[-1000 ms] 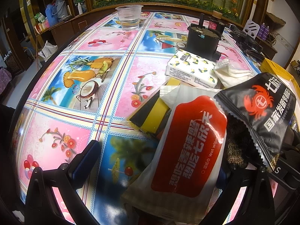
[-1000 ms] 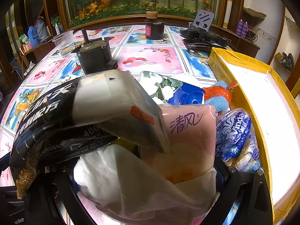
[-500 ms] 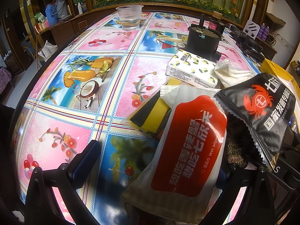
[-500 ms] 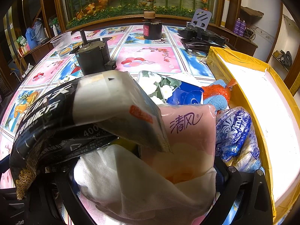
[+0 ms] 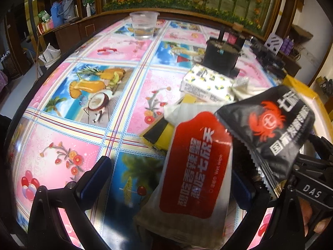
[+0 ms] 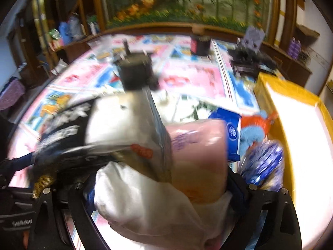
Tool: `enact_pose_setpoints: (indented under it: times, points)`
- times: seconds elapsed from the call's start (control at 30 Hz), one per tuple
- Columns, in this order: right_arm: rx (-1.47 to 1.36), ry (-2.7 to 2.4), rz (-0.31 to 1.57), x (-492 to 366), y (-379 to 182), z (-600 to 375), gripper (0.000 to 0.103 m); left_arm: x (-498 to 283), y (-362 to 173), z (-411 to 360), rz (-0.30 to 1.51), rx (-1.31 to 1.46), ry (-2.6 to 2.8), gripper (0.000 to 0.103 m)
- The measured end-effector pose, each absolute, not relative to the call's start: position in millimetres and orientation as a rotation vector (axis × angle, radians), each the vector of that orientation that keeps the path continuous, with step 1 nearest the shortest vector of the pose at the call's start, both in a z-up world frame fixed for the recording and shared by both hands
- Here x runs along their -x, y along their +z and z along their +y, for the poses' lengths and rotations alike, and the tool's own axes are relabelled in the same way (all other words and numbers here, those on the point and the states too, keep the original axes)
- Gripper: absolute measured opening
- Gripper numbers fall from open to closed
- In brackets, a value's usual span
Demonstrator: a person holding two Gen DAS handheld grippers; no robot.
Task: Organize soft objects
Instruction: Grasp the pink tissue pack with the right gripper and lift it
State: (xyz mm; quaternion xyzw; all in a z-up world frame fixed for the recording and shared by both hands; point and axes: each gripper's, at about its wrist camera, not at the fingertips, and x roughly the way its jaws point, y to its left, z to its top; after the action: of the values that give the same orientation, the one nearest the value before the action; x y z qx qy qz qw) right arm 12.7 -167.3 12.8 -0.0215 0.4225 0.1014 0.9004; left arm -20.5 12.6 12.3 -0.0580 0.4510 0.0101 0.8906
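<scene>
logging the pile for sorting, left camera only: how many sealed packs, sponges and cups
sealed packs: 3 (red-label wet wipes, black crab pack, lemon-print tissue pack)
sponges: 1 (yellow and black sponge)
cups: 1 (clear cup)
total: 5

Red-and-white wipe pack [image 5: 195, 164], black crab-printed packet [image 5: 268, 125], yellow box [image 6: 295, 137].

A red-labelled wet-wipe pack [image 5: 195, 166] and black crab-printed pack [image 5: 270, 125] overlap; pink tissue pack [image 6: 199, 156] lies on white cloth [image 6: 149, 204].
</scene>
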Motion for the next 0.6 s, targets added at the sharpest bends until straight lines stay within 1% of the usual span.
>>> enact_pose_setpoints:
  times: [0.17,0.23,0.33,0.4,0.5,0.6]
  points:
    - [0.033,0.222,0.793,-6,32,-178,0.097,30,23,17,0.864,0.138,0.026,0.103]
    - [0.003,0.224,0.726,0,44,-188,0.097,32,26,16,0.848,0.135,0.03,0.103]
    - [0.012,0.235,0.509,26,72,-196,0.097,32,28,15,0.837,0.128,0.033,0.103]
    - [-0.006,0.285,0.425,36,76,-197,0.103,32,29,14,0.834,0.119,0.035,0.103]
    - [-0.029,0.353,0.527,24,64,-194,0.103,34,30,15,0.821,0.123,0.032,0.103]
    - [-0.002,0.321,0.538,23,65,-191,0.103,36,32,16,0.806,0.125,0.03,0.103]
